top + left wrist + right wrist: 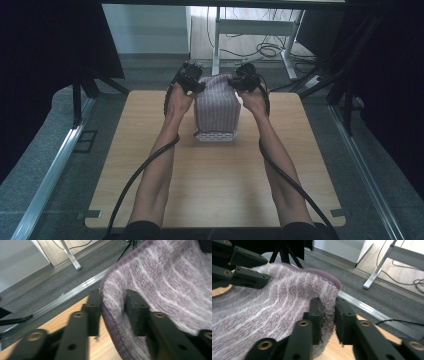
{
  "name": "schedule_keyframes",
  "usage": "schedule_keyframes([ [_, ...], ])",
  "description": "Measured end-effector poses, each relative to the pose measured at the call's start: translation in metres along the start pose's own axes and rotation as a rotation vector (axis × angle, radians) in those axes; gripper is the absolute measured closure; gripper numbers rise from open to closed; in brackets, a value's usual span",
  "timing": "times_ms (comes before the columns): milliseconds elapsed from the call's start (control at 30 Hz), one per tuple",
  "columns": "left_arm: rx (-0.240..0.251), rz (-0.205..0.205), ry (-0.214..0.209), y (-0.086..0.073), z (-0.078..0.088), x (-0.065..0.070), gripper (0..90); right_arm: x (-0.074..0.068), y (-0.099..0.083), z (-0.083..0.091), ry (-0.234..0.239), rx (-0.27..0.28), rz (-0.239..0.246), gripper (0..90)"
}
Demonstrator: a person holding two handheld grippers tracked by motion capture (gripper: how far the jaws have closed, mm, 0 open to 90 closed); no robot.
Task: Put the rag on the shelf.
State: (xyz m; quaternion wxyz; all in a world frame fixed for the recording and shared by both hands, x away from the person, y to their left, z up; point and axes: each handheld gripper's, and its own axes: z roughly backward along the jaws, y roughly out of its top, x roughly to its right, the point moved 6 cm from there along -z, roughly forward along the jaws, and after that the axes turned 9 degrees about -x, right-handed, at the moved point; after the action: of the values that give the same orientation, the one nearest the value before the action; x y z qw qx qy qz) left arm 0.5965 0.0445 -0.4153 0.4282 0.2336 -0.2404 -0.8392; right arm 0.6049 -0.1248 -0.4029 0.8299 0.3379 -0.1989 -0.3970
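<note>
High view: a striped purple towel [217,102] hung between the left tool [190,77] and right tool [246,77], draped over a white basket [216,135] on the surface [215,190].
Left gripper view: the left tool [112,311] was clenched on the towel's stitched hem [112,325]; fleecy pile ran off to its right.
Right gripper view: the right tool [327,320] pinched the towel's other corner [328,293]; the soft cloth sagged away to its left.

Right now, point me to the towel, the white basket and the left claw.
towel [216,102], high view, front face of the striped cloth.
white basket [215,135], high view, front rim under the towel.
left claw [112,311], left gripper view, between its fingertips, clamping the towel's edge.
</note>
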Motion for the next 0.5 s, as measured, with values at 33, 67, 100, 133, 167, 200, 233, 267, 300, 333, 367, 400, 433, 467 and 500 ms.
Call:
schedule_keyframes([
  [33,-0.002,0.007,-0.008,0.000,0.000,0.001,57.8,0.000,-0.001,-0.001,0.009,0.000,-0.011,72.9],
  [67,-0.002,0.007,-0.008,0.000,0.000,0.001,54.4,0.000,-0.001,-0.001,0.009,0.000,-0.011,72.9],
  [100,-0.003,0.009,-0.007,-0.001,0.000,0.000,54.4,0.000,-0.002,-0.001,0.019,-0.002,-0.018,71.1],
  [133,0.001,0.013,0.002,-0.001,0.001,0.000,51.5,0.001,-0.003,0.000,0.029,0.001,-0.022,69.4],
  [167,0.008,0.026,-0.013,-0.001,0.003,-0.001,47.2,0.000,-0.003,0.001,0.045,0.004,-0.026,65.9],
  [200,0.013,0.033,-0.015,-0.001,0.005,-0.002,45.0,0.000,-0.004,0.001,0.054,0.001,-0.026,64.8],
  [233,0.020,0.040,-0.014,0.000,0.007,-0.002,43.5,0.000,-0.004,0.002,0.055,0.000,-0.023,63.6],
  [267,0.025,0.050,-0.026,0.000,0.009,-0.003,42.0,0.001,-0.004,0.004,0.051,0.002,-0.021,62.0],
  [300,0.025,0.050,-0.026,0.000,0.009,-0.003,40.0,0.001,-0.004,0.005,0.059,0.004,-0.026,59.7],
  [333,0.027,0.058,-0.041,0.000,0.011,-0.003,38.3,0.000,-0.004,0.006,0.078,0.004,-0.035,58.0],
  [367,0.031,0.068,-0.050,0.000,0.013,-0.004,38.3,0.000,-0.004,0.006,0.078,0.004,-0.035,58.0],
  [400,0.047,0.081,-0.079,0.000,0.018,-0.004,35.1,0.000,-0.004,0.008,0.093,0.003,-0.039,53.9],
  [433,0.055,0.092,-0.098,0.000,0.020,-0.004,33.1,0.000,-0.004,0.009,0.099,0.006,-0.042,52.2],
  [467,0.063,0.096,-0.105,-0.001,0.022,-0.004,31.5,-0.001,-0.005,0.010,0.114,0.006,-0.046,49.7],
  [500,0.063,0.096,-0.105,-0.001,0.022,-0.004,30.4,-0.001,-0.005,0.010,0.114,0.006,-0.046,49.7],
])
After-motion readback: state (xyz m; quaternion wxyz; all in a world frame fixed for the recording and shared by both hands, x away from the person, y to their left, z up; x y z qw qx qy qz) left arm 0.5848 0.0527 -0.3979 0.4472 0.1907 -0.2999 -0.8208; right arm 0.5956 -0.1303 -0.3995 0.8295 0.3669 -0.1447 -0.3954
